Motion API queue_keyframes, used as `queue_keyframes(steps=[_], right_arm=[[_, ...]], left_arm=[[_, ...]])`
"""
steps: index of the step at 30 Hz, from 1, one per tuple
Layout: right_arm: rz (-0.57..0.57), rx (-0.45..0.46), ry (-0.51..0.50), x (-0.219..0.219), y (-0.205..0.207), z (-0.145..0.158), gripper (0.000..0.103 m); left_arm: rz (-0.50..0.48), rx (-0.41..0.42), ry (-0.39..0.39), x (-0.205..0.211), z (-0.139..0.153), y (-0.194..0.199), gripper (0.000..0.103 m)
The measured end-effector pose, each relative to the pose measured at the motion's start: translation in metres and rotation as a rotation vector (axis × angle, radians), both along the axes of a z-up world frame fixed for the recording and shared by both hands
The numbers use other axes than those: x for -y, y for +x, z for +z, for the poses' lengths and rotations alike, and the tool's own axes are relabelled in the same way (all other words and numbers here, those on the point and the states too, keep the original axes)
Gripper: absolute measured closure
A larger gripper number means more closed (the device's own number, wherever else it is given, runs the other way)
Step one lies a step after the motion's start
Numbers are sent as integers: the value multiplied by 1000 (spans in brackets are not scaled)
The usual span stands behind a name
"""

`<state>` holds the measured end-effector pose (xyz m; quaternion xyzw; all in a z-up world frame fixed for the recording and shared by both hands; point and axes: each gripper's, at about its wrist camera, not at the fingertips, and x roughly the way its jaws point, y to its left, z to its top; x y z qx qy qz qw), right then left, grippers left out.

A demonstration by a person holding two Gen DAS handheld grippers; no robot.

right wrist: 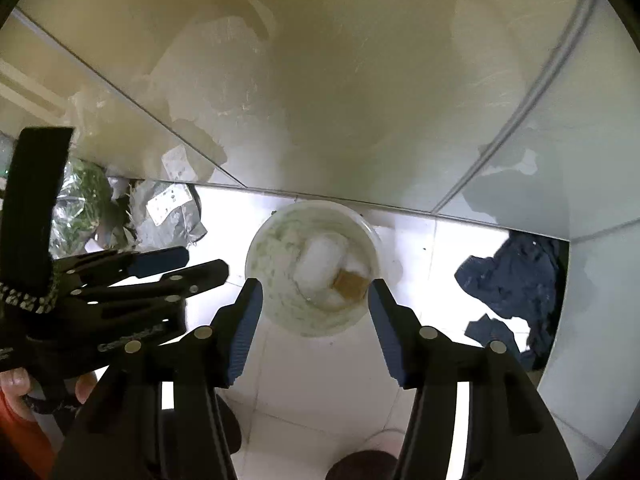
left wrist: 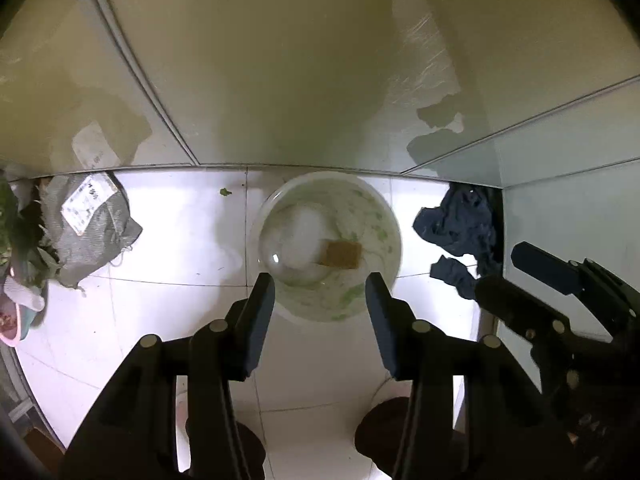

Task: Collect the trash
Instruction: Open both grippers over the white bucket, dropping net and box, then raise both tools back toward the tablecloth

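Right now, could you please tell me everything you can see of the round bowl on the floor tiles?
The bowl is round, whitish and looks like thin translucent plastic. It stands upright on the white tiled floor, close to the foot of the glossy wall. Its inside is smeared with green flecks, and it holds a white lump and a brown rectangular piece. Both grippers point down at it with open jaws; neither visibly touches it.
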<state>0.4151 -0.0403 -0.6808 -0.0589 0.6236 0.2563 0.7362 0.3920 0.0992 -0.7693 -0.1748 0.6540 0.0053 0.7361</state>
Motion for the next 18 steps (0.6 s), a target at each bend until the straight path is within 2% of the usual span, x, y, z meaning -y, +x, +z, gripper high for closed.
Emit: queue_keyframes(steps=[4,8,11,12,13,14,18], right_arm=[[-25,4,12,7,-2,40,52],[-31,34,27,14,-9,101,52],[-29,77,54,21,-17,169,52],[-30,91,63,22,-18,184,52],[-32,111,74,26,-21,208,52],[-35,134,85,30,-23,234,52],[-55,220,132,46,-31,317,52]], left_arm=[[-7,24,35,-3,49,-11,57],[-5,72,55,-2,133,-24,57],[-12,123,92,4,205,-33,57],[-14,139,96,5,225,-35,57],[-13,162,99,7,253,-38,57],[-12,175,100,7,268,-39,57],[-4,265,110,19,369,-49,57]])
